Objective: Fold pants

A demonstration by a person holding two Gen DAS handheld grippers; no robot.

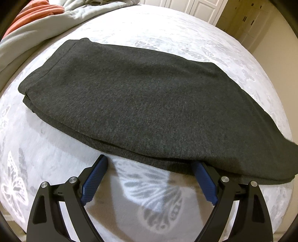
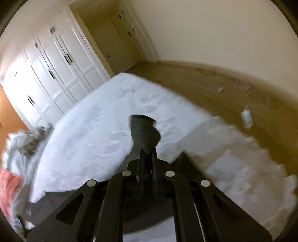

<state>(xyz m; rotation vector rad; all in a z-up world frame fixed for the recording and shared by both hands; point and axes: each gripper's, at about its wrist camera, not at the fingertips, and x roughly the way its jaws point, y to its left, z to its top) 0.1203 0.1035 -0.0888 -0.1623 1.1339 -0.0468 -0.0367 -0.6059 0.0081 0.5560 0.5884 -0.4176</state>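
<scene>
Dark grey pants [image 1: 130,104] lie folded in layers on a white bed with a butterfly print [image 1: 152,189]. My left gripper [image 1: 150,163] is open, its blue pads [image 1: 95,180] just short of the pants' near edge, holding nothing. In the right wrist view my right gripper [image 2: 148,150] is shut on a bunched end of the dark grey pants [image 2: 144,134] and holds it lifted above the bed [image 2: 89,141]. That view is blurred.
A grey blanket [image 1: 28,37] and an orange striped cloth [image 1: 35,13] lie at the bed's far left. White wardrobe doors [image 2: 52,74] stand beyond the bed. The wood floor [image 2: 223,89] has small scraps on it.
</scene>
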